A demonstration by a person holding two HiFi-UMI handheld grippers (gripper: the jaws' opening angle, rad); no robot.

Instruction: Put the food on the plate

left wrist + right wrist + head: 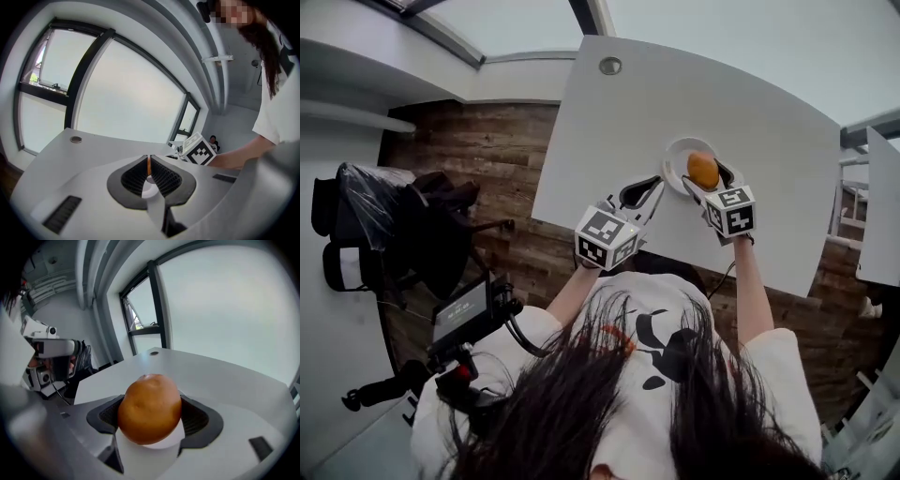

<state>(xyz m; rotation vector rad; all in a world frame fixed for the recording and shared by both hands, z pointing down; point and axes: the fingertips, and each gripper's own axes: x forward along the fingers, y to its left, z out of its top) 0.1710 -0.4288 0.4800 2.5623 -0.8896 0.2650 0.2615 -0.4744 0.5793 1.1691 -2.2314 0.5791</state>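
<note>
A round orange fruit (703, 169) sits between the jaws of my right gripper (706, 180), over the near right part of a small white plate (675, 157) on the white table (750, 103). In the right gripper view the pads press both sides of the orange (149, 406), with the white plate (149, 448) below it. My left gripper (653, 186) is just left of the plate, its jaws shut with nothing between them. In the left gripper view only a thin slit (148, 165) shows between its pads, and the right gripper's marker cube (200, 150) is beyond.
A round metal grommet (610, 66) is set in the table's far side. The table's near edge runs by my body. Dark chairs (422, 225) stand on the wooden floor at left, a camera rig (464, 319) nearer. Another white table (881, 216) is at right.
</note>
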